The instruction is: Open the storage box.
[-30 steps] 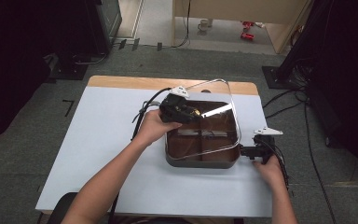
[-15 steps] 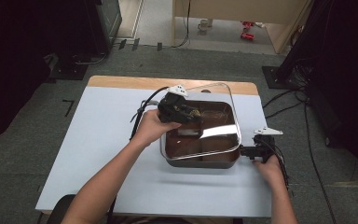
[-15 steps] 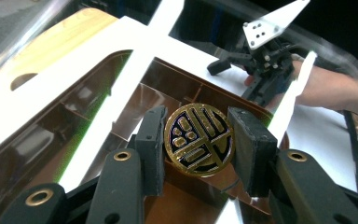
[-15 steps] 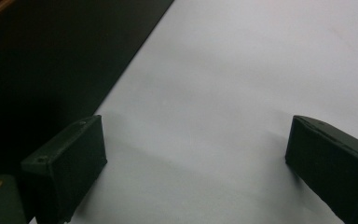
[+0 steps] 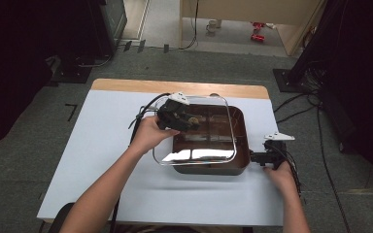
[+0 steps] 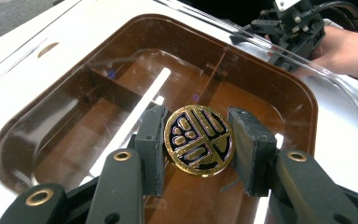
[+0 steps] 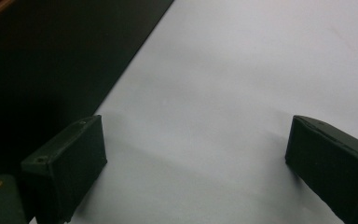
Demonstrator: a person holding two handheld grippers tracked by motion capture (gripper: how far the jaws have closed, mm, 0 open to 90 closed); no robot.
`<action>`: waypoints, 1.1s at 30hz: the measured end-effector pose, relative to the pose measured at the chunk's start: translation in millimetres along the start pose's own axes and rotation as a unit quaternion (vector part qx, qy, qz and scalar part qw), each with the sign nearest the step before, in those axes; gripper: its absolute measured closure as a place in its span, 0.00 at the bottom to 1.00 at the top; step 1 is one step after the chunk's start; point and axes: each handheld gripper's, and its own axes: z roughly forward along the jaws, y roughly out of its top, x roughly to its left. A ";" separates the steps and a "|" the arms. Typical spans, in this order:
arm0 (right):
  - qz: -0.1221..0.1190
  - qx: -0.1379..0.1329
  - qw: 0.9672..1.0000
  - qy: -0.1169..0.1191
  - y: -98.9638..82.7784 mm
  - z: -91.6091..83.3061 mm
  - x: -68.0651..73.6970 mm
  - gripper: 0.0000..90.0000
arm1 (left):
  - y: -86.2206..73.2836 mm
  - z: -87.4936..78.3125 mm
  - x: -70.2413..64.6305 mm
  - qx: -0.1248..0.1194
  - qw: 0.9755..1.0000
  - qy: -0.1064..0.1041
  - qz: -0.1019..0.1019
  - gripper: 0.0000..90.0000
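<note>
Left gripper [image 6: 198, 140] clamps the round knob [image 6: 199, 139] of the clear lid [image 5: 194, 130] over the brown box [image 5: 240, 124]; right gripper [image 7: 196, 168], beside the box, gapes empty; likely next: seat lid squarely

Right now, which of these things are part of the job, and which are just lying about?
Part of the job:
- clear lid, lowered onto the box
- its round gold knob, gripped by the left claw
- brown divided box
- right claw, open beside the box

Just lying about:
- floor cables
- red items on the floor beyond
</note>
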 end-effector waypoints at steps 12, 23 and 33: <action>0.001 0.000 1.000 0.000 0.0 0.0 0.1 0.05 | -22.2 -27.4 18.0 -0.007 1.000 0.019 -0.012 0.66; 0.001 0.001 1.000 0.000 0.0 -0.1 0.0 0.05 | -56.1 -64.5 45.0 -0.014 0.997 0.054 -0.056 0.66; 0.001 0.002 1.000 0.003 0.5 0.5 -0.5 0.03 | -85.7 -88.3 67.6 -0.013 0.992 0.073 -0.099 0.66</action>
